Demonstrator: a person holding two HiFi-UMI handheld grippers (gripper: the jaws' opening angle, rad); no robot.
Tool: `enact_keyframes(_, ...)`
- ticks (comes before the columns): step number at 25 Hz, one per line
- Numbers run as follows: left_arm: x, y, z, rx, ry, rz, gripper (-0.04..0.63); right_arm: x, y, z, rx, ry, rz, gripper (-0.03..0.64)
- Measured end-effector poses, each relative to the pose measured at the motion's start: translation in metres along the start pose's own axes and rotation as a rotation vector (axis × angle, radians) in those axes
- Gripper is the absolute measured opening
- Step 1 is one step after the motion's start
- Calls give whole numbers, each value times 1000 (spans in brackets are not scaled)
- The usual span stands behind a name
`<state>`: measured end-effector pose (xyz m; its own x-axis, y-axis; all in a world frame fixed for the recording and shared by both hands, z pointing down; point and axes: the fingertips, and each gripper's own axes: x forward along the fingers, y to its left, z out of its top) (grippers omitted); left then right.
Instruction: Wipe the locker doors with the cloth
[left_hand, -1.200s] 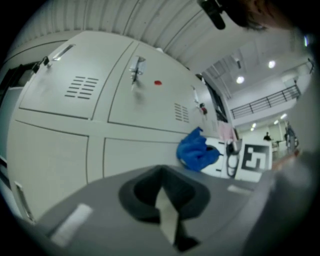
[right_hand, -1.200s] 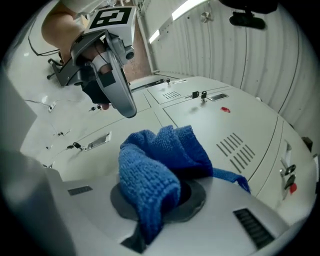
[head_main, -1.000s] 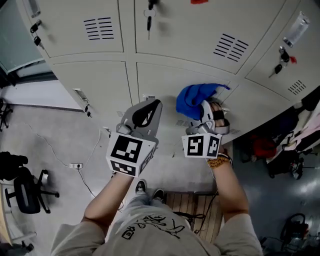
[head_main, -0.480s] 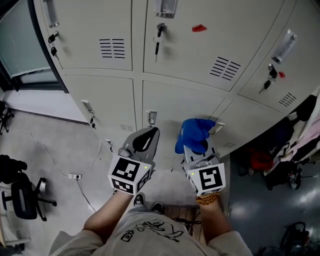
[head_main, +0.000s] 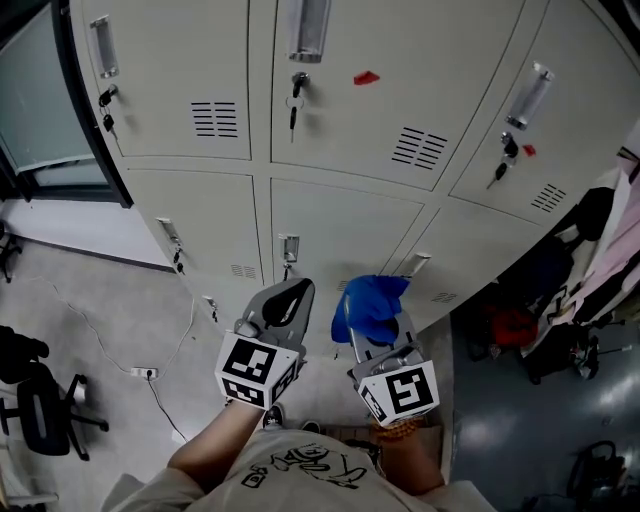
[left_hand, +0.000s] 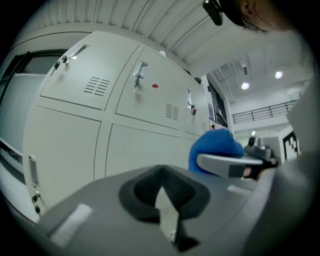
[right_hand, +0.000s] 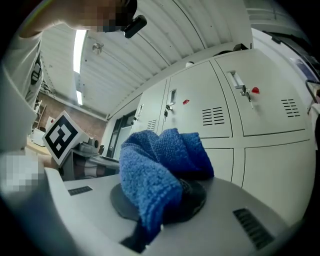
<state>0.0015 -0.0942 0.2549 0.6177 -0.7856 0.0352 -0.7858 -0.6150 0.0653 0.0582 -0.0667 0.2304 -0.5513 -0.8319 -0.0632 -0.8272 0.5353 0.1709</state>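
Observation:
A bunched blue cloth (head_main: 368, 303) (right_hand: 160, 172) (left_hand: 215, 148) is clamped in my right gripper (head_main: 372, 318) (right_hand: 161, 200), which is shut on it and held a little away from the pale grey locker doors (head_main: 340, 225) (left_hand: 140, 145) (right_hand: 260, 150). My left gripper (head_main: 284, 303) (left_hand: 165, 210) hangs beside it to the left, jaws closed together with nothing between them. The doors carry handles, keys (head_main: 292, 110) and vent slots (head_main: 420, 148). Neither gripper touches the lockers.
Red stickers (head_main: 366, 77) mark the upper doors. Grey floor lies to the left with a cable and a socket (head_main: 140, 372). An office chair (head_main: 40, 410) stands at lower left. Bags and clothing (head_main: 540, 310) crowd the right side.
Both grippers have dropped lower and drawn back from the lockers. The blue cloth came away from the door with the right gripper, and more of the upper lockers shows.

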Motion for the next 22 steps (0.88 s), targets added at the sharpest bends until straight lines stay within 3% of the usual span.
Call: enact_keyframes(22, -1, -1, -3, -18, 8, -12, 3, 3, 9, -1, 14, -11, 11, 32)
